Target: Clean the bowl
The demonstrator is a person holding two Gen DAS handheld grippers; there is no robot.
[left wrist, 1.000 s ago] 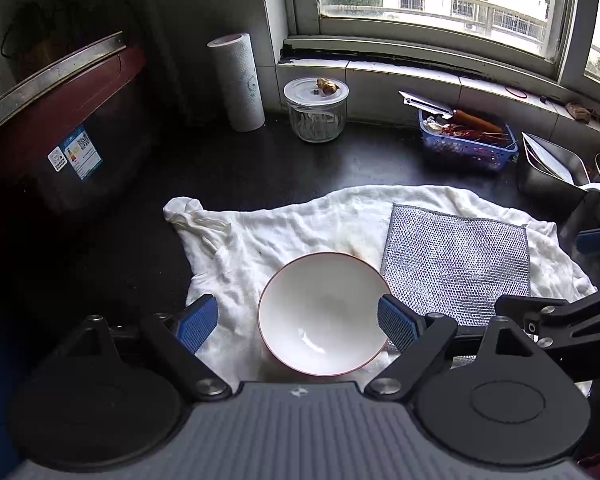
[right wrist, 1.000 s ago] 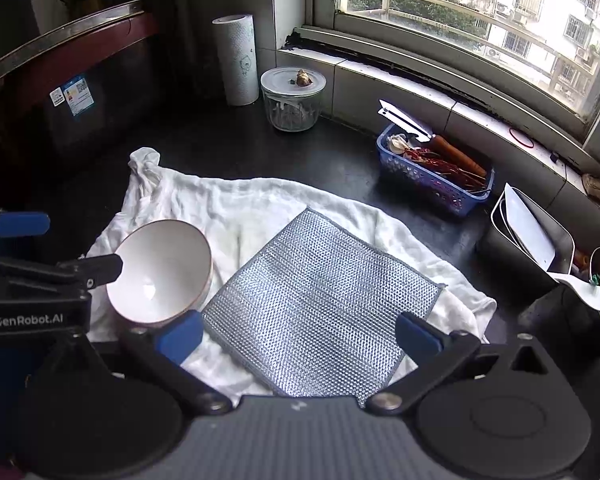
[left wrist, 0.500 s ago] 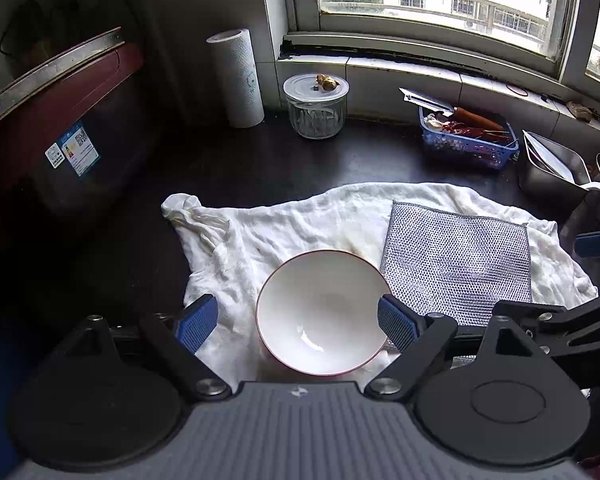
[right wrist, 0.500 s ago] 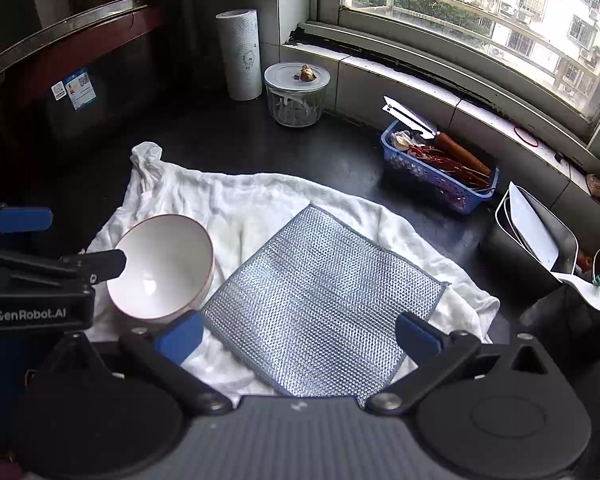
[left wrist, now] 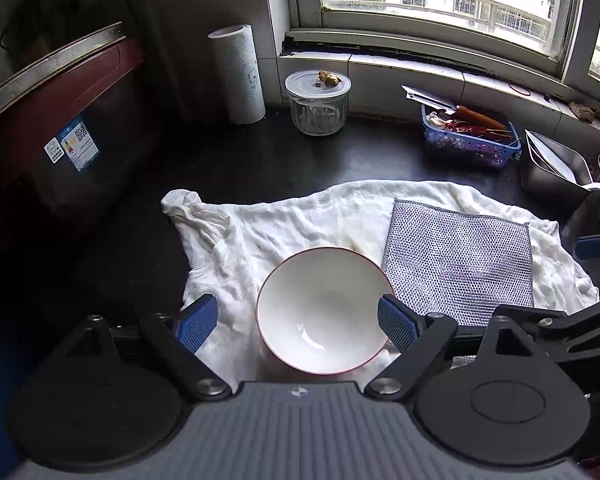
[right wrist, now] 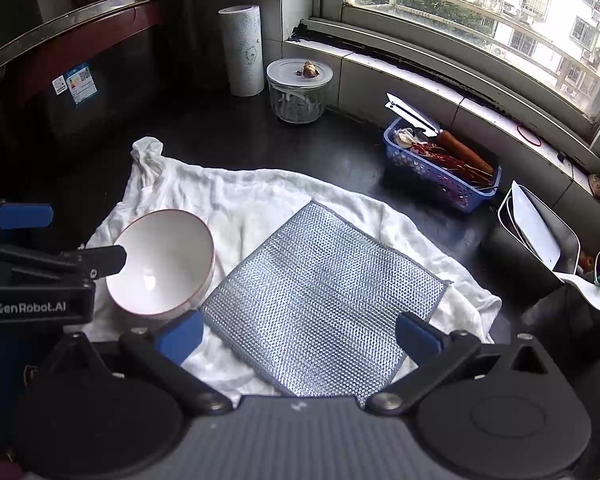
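Bowl (left wrist: 320, 312): one, white; mesh cloth (right wrist: 320, 300): one; tools: two, both spread.

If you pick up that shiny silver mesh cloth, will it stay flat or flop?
The silver mesh cloth will probably flop: it looks thin and lies draped over the wrinkled white towel. It's likely light. Its woven texture should grip, not slip.

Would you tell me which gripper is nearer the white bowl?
Left. The left gripper brackets the white bowl, jaws open. The right gripper is over the mesh dishcloth beside it.
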